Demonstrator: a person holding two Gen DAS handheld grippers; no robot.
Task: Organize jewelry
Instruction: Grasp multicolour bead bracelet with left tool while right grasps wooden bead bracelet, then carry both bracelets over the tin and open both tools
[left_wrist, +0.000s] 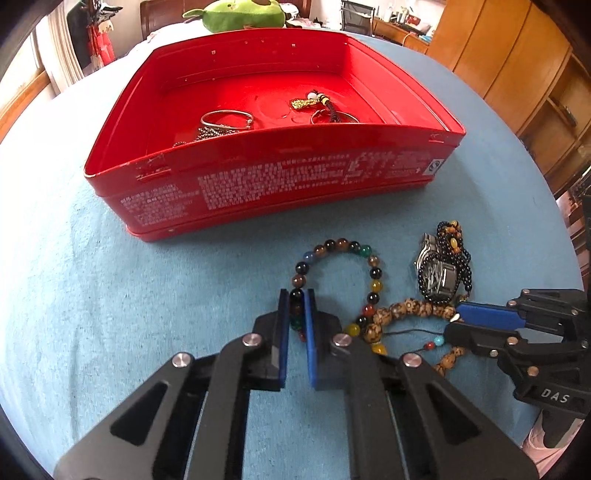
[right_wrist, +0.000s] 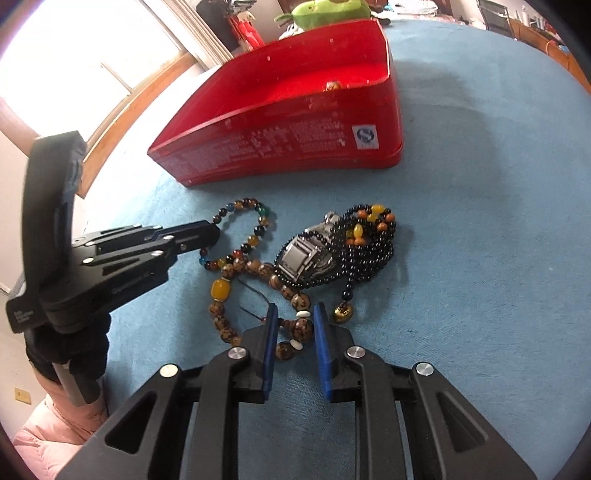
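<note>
Beside tangled beads (right_wrist: 258, 273) (watch (right_wrist: 310, 254) atop)

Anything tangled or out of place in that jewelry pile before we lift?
Yes: the multicolored bead bracelet in the left hand-held gripper overlaps the brown bead strand. The watch sits wrapped in the black bead necklace.

The open red rectangular tin box (left_wrist: 258, 177) rests on the blue cloth and holds a silver bangle (left_wrist: 227, 120), a ball chain (left_wrist: 207, 133) and a gold charm on a dark cord (left_wrist: 306, 102). In front of it lie a multicoloured round-bead bracelet (left_wrist: 341, 245), a brown patterned wooden-bead strand (right_wrist: 258, 266), a steel wristwatch (right_wrist: 303, 254) and a black small-bead necklace (right_wrist: 369, 251), heaped touching.
</note>
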